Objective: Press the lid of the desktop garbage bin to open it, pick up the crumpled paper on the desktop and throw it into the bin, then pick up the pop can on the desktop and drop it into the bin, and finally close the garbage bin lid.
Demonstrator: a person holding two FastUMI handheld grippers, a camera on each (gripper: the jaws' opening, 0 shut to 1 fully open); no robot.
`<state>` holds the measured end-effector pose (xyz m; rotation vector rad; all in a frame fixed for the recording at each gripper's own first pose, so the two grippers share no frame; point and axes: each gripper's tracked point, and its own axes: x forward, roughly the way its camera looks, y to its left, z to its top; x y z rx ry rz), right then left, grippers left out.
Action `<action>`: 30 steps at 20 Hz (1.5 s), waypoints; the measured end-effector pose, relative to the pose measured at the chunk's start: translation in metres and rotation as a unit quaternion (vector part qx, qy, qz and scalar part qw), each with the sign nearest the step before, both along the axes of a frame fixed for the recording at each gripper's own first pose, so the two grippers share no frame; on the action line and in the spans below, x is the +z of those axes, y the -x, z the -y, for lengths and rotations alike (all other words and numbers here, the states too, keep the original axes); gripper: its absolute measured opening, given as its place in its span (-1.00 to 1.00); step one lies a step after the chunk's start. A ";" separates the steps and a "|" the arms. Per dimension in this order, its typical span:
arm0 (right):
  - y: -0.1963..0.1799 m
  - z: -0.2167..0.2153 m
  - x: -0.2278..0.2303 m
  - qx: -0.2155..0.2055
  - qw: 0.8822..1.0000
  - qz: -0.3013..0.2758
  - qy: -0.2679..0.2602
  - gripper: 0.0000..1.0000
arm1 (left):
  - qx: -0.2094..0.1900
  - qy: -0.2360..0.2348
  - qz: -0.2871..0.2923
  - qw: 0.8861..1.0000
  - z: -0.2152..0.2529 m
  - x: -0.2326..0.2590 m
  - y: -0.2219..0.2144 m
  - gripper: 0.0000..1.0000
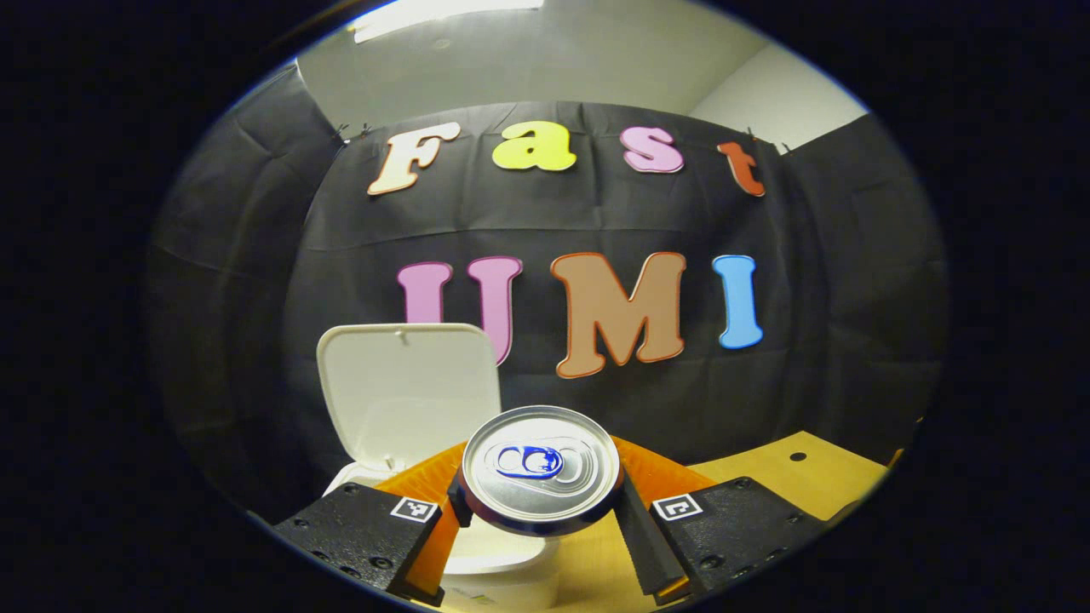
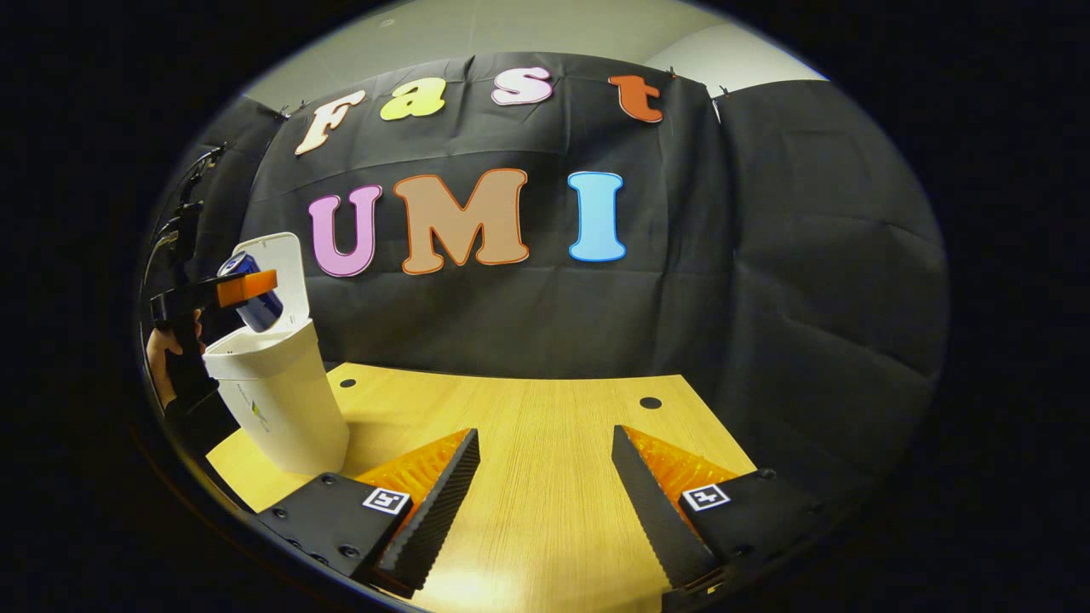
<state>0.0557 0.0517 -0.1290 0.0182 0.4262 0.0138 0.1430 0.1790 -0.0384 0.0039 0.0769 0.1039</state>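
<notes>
From the left gripper view, the left claw (image 1: 542, 511) has the pop can (image 1: 540, 466) pinched between its two fingers, top end facing the camera, pull tab plain to see. Just beyond and below it sits the garbage bin (image 1: 502, 562), white, with its lid (image 1: 407, 387) flipped up and standing open behind the mouth. The can hangs near the opening, a touch to the right of it by my reading, above the table (image 1: 792, 477). Over to the right gripper view now: the right claw (image 2: 545, 489) is spread wide with nothing between the fingers, hovering low over the bare wooden table (image 2: 528, 417). Far off at the left edge there's the bin (image 2: 281, 400) again, lid (image 2: 277, 272) upright, and the left claw (image 2: 247, 288) holding the can (image 2: 254, 294) tilted right over the open mouth, a hand (image 2: 162, 358) behind it. No crumpled paper lying on the table that I can make out, so I'd judge that step done and the can drop is the one in hand. What's called for next: spread the left claw so the can falls in, pull clear, then push the lid down shut.
</notes>
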 end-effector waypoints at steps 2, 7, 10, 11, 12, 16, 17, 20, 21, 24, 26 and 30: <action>-0.001 -0.002 -0.003 0.002 1.000 -0.003 0.001 0.99 | 0.018 0.007 -0.015 1.000 -0.018 -0.013 -0.001 0.52; 0.004 -0.009 -0.008 0.008 1.000 -0.010 0.001 1.00 | 0.052 0.011 -0.061 0.997 -0.051 -0.048 -0.002 0.52; 0.004 -0.012 -0.012 0.011 1.000 -0.014 0.001 1.00 | 0.063 0.018 -0.076 0.995 -0.060 -0.063 -0.002 0.53; 0.005 -0.013 -0.012 0.011 1.000 -0.016 0.000 1.00 | 0.062 0.020 -0.078 0.995 -0.061 -0.066 -0.004 0.53; 0.005 -0.014 -0.011 0.012 1.000 -0.016 0.000 1.00 | 0.055 0.023 -0.083 0.995 -0.058 -0.069 -0.004 0.53; 0.002 -0.018 -0.013 0.025 1.000 -0.014 0.000 0.99 | 0.070 -0.002 -0.057 0.996 -0.064 -0.048 -0.002 0.82; 0.001 -0.020 -0.014 0.032 0.999 -0.015 -0.003 0.99 | 0.073 -0.011 -0.045 0.996 -0.065 -0.037 -0.003 0.88; -0.003 -0.034 -0.019 0.059 0.998 -0.015 -0.008 1.00 | 0.076 -0.030 -0.023 0.996 -0.065 -0.008 -0.003 0.88; -0.005 -0.038 -0.020 0.069 0.997 -0.015 -0.010 1.00 | 0.076 -0.032 -0.017 0.996 -0.063 0.003 -0.004 0.89; -0.009 -0.050 -0.023 0.094 0.995 -0.017 -0.020 0.99 | 0.082 -0.029 -0.004 0.996 -0.064 0.031 -0.005 0.87; -0.011 -0.053 -0.021 0.106 0.994 -0.015 -0.020 1.00 | 0.085 -0.014 0.003 0.996 -0.067 0.049 -0.008 0.92; -0.014 -0.055 -0.020 0.114 0.993 -0.012 -0.026 0.99 | 0.096 -0.006 0.007 0.995 -0.084 0.081 -0.020 0.87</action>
